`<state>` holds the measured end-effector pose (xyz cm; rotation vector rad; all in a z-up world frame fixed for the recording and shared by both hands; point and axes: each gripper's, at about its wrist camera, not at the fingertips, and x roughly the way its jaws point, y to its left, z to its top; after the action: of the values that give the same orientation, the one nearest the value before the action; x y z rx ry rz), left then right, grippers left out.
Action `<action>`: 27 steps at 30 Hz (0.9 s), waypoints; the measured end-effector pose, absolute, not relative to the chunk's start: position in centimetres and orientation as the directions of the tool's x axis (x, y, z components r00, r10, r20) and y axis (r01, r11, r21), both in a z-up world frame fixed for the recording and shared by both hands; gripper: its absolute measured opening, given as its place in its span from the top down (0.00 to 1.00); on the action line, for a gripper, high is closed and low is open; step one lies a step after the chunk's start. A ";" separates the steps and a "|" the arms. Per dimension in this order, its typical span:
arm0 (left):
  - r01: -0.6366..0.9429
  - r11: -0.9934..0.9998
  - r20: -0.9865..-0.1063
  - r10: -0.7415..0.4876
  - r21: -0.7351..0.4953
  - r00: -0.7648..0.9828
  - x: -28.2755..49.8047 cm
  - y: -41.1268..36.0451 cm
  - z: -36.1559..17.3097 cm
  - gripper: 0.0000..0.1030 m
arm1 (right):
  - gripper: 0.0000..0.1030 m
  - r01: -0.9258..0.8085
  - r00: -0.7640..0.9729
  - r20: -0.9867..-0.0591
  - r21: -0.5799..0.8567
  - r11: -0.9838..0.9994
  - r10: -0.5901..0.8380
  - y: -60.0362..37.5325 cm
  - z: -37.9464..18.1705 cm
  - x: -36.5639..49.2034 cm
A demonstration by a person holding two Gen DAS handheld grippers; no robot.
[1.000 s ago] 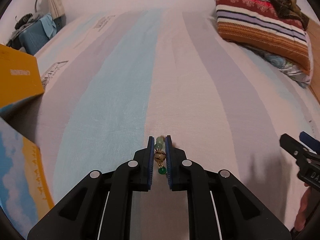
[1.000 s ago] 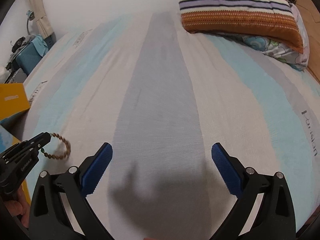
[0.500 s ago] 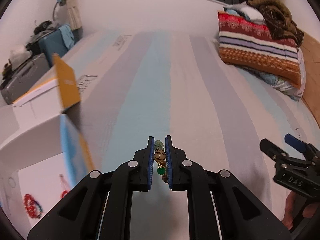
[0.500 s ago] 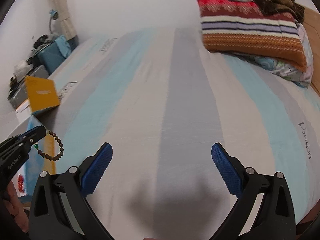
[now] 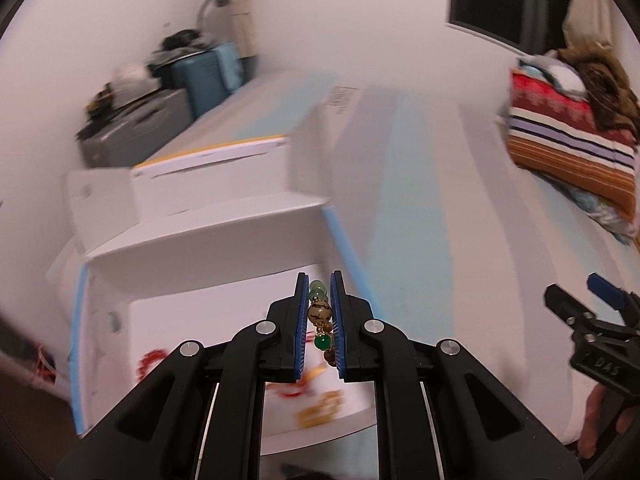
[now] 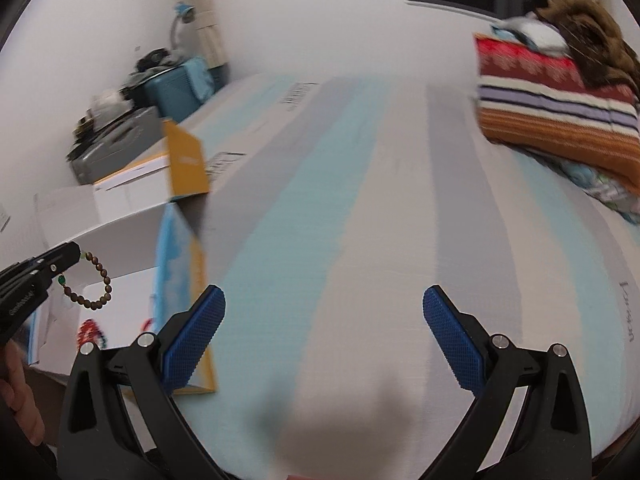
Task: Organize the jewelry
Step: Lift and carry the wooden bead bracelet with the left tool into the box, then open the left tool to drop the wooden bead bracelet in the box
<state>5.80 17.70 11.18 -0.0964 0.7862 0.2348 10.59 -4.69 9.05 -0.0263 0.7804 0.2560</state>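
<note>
Since a second ago you have swung both hands off the striped bed and toward its edge, so the open white box that sat far off to the side now lies directly ahead of and beneath your left gripper. Its jaws are clamped tight on the beaded bracelet, pinching it at the large tan bead with the pale green beads ahead of the pads and the bright green one behind; from the right wrist view the rest of the loop hangs free below the jaw tips, over the box opening. Holding it by one fat bead makes sense, I think: the strand dangles clear and should drop cleanly once you let go. Below the jaws, on the box floor, lie a red bracelet and some blurred gold pieces, so this looks like the collecting spot. Your right gripper has its jaws spread wide with nothing between them, only bedsheet ahead, apparently kept ready for the next piece. The yellow lid flap stands upright beyond the left jaws, out of the way.
</note>
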 end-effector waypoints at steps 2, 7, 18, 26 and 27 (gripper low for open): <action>-0.278 0.960 -0.717 0.195 0.001 0.669 4.6 19.9 10.9 0.90 | 0.07 -0.266 0.674 -0.700 0.066 0.962 0.235 -2.7 9.1 10.0; -0.345 0.939 -0.736 0.238 0.006 0.634 2.2 24.6 9.8 0.90 | 0.07 -0.332 0.646 -0.716 0.049 0.942 0.265 2.2 8.7 9.4; -0.439 0.898 -0.781 0.293 0.026 0.552 0.4 30.7 6.2 0.90 | 0.08 -0.429 0.587 -0.749 0.034 0.903 0.307 10.0 6.8 9.3; -0.461 0.887 -0.819 0.294 0.041 0.493 1.7 32.5 3.8 0.90 | 0.08 -0.461 0.554 -0.784 -0.007 0.888 0.281 13.5 4.1 10.1; -0.462 0.886 -0.822 0.293 0.041 0.488 1.9 32.6 3.6 0.89 | 0.08 -0.460 0.551 -0.787 -0.009 0.888 0.278 13.6 3.9 10.2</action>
<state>1.88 32.62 3.56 -0.1951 0.9566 0.4623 10.18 13.57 3.95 -0.2241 0.8856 0.4404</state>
